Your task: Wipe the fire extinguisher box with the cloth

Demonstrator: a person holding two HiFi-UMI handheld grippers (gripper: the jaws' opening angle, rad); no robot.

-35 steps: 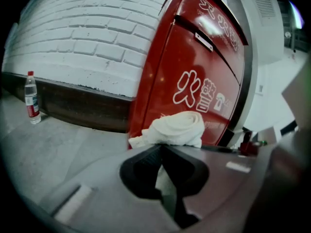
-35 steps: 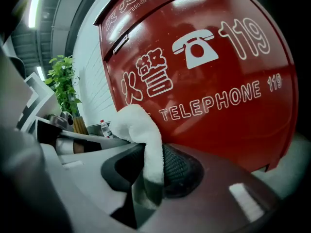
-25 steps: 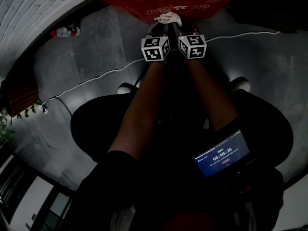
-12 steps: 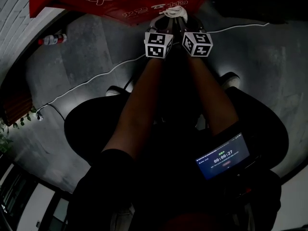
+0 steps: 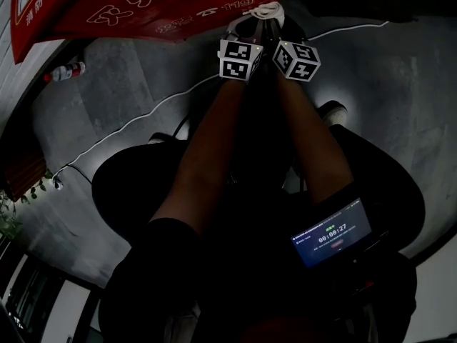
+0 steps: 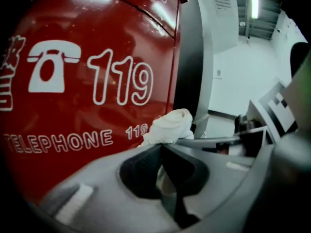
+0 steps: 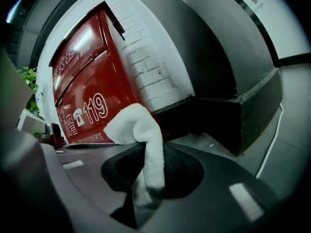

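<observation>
1. The white cloth (image 7: 138, 130) was bunched at the lower corner of the red fire extinguisher box (image 6: 87, 81), beside the small "119" print on its front. I could not tell whether it pressed on the metal.
2. The box stood on the floor (image 5: 128, 84) against a white brick wall (image 7: 155, 76), its front showing a telephone symbol, a large "119" and the word "TELEPHONE".
3. The right tool (image 7: 150, 149) was clamped on the cloth. A fold rose above its jaw tips and the rest hung down between the pads.
4. The left tool (image 6: 163, 149) had its jaws drawn together at the tips, with the same cloth puffing out just beyond them and a pale strip showing between the pads.
5. Both tools sat side by side, their marker cubes almost touching, at the ends of the person's outstretched arms.
6. Further out, a white cable (image 5: 136, 120) trailed across the grey floor, and a bottle (image 5: 64, 71) lay near the box's far side.
</observation>
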